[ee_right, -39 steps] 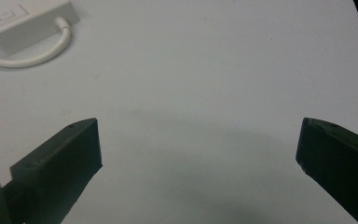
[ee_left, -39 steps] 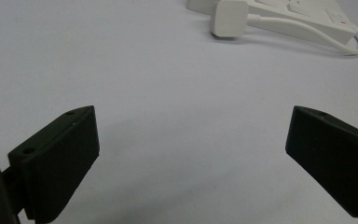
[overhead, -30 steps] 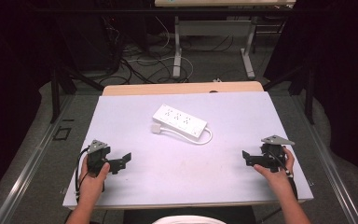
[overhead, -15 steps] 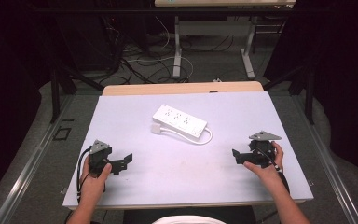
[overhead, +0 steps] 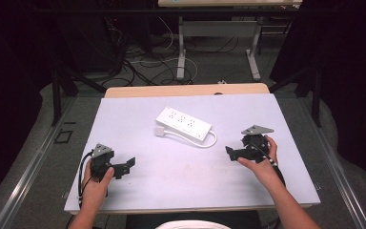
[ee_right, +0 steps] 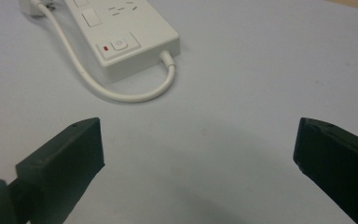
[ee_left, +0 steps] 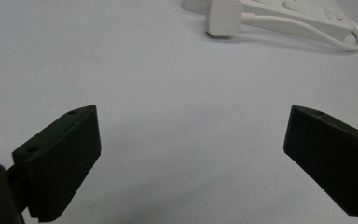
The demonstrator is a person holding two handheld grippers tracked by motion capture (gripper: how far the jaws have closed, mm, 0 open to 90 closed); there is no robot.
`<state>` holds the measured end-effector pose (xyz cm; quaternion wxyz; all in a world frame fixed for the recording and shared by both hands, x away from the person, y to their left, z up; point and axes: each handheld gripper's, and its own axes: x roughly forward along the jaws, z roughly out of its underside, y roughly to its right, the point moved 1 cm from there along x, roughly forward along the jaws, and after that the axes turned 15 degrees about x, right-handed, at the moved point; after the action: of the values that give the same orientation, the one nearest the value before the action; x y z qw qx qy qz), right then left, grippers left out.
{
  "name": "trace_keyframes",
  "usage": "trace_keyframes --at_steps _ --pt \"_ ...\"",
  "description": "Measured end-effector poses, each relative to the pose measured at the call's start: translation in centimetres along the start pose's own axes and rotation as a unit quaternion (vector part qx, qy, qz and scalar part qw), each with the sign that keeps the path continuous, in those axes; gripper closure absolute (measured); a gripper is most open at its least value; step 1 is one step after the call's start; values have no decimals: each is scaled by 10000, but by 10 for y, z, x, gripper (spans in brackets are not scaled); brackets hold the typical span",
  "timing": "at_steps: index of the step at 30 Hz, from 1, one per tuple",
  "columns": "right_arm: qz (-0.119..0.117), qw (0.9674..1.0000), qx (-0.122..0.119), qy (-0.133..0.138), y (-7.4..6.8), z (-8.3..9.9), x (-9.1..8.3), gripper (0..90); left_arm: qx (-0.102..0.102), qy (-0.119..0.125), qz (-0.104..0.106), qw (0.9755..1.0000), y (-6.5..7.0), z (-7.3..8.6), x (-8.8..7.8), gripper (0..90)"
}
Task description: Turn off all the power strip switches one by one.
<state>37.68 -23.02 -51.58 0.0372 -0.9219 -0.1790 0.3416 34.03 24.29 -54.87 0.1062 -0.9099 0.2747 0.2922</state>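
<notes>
Both tongs, left (ee_left: 191, 163) and right (ee_right: 198, 163), gape wide; power strip (ee_right: 121, 37) cut off at the frame edge

High view overlooks table (overhead: 138, 191); both gripper views, low, share the power strip (overhead: 183, 123).

The left gripper view's top edge crops the power strip (ee_left: 279, 11), and its socket markings look too blurred to read.

A lab or test workspace, dim around the edges.
A bare white table (overhead: 138, 200) sits on grey floor; toward 12 o'clock, loose cables (overhead: 143, 55) sprawl beneath the metal legs of a second desk (overhead: 181, 52), with dark frame struts (overhead: 71, 78) at 10 o'clock.
</notes>
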Motion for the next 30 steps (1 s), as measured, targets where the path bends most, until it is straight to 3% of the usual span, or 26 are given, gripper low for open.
trace_keyframes --at_steps 14,30 --pt "-106 9993 -312 -164 -20 -23 16 62 -27 58 -44 10000 0 1 0 42" --pt "-267 9990 -271 -247 -29 -47 31 169 -46 37 -32 10000 -2 1 -1 45"
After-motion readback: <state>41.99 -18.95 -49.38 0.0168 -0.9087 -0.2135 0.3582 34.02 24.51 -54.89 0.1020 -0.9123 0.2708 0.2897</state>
